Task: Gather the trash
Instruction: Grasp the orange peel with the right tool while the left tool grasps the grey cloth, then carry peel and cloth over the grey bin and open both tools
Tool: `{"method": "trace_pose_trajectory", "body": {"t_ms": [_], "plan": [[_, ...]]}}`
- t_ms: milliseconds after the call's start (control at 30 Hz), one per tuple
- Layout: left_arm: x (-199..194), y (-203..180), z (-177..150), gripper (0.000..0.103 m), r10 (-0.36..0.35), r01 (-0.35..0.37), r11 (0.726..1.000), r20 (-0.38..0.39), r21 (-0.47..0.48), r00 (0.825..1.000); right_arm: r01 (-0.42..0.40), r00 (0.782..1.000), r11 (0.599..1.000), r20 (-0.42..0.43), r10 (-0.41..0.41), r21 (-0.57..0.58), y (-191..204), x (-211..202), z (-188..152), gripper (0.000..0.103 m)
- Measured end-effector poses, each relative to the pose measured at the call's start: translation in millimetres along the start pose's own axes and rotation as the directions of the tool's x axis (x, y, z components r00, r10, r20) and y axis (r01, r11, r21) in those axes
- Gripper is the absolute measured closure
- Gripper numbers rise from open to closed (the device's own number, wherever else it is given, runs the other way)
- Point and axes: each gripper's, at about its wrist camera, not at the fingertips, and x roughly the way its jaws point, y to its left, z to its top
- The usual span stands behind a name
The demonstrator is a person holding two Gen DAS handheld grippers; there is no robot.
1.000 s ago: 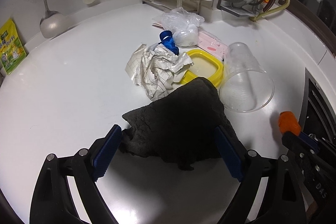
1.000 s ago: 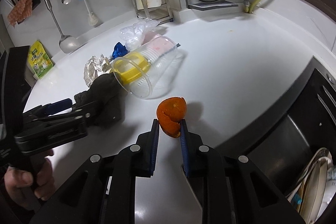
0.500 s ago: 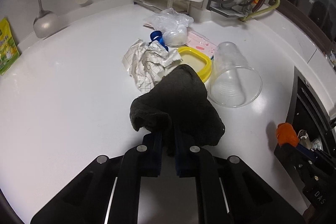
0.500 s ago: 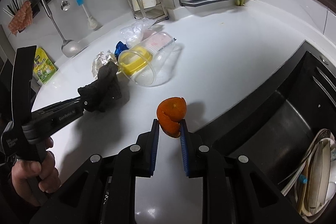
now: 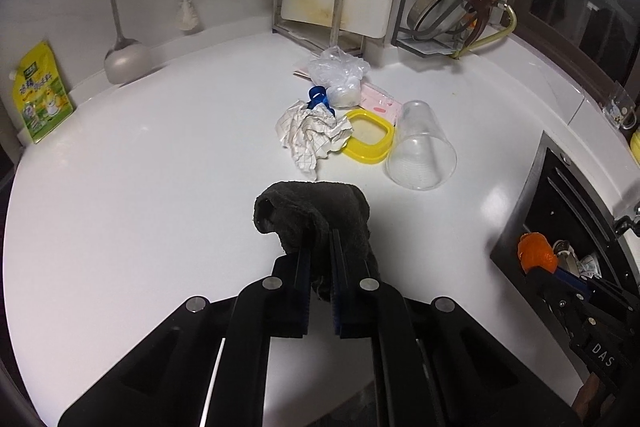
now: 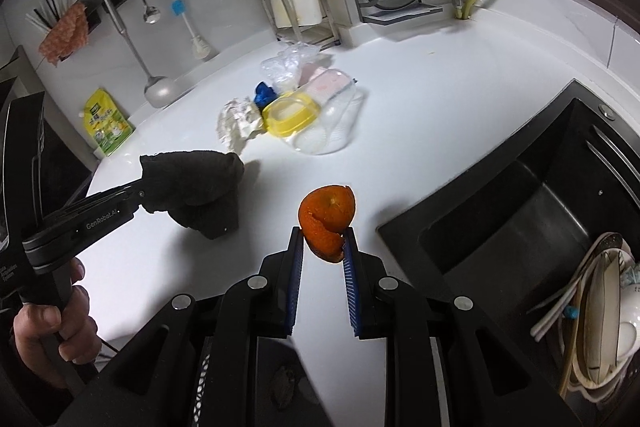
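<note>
My left gripper point(image 5: 320, 247) is shut on a black cloth point(image 5: 316, 211), which hangs lifted above the white counter; the same black cloth point(image 6: 196, 187) shows at left in the right wrist view. My right gripper point(image 6: 322, 243) is shut on a piece of orange peel point(image 6: 327, 217), held in the air near the sink's edge; the orange peel point(image 5: 536, 253) also shows at the far right of the left wrist view. Further back on the counter lie a crumpled checked paper point(image 5: 312, 135), a yellow lid point(image 5: 370, 141), a clear plastic cup point(image 5: 420, 155) on its side, a plastic bag point(image 5: 338, 73) and a blue scrap point(image 5: 318, 97).
A dark sink point(image 6: 520, 211) holding dishes point(image 6: 600, 307) opens at the right. A cutting board rack point(image 5: 308, 3), a dish rack point(image 5: 468, 3) with a pot lid, a hanging ladle point(image 5: 124, 55) and a yellow pouch point(image 5: 40, 95) line the back wall. A hand point(image 6: 52, 323) grips the left tool.
The left gripper went from open around the black cloth to shut on it and lifted it off the counter, drawing back. The right gripper rose and drew back with the peel.
</note>
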Motion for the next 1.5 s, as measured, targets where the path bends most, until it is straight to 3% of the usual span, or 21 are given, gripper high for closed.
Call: {"method": "trace_pose_trajectory", "body": {"t_ms": [300,900,1500], "plan": [[-46,-1,-27,0.095,0.017,-0.017,1.0,0.004,-0.002,1.0,-0.032,0.999,0.999,-0.014,0.032,-0.044,17,-39,-22,0.084],[-129,-30,-116,0.095,0.026,-0.026,0.999,-0.042,0.019,0.999,-0.145,0.984,0.981,-0.122,0.129,-0.132,37,-86,-95,0.084],[-135,-52,-167,0.095,0.048,-0.049,0.999,-0.112,-0.003,0.993,-0.159,0.97,0.975,-0.208,0.124,-0.159,33,-97,-146,0.084]]}}
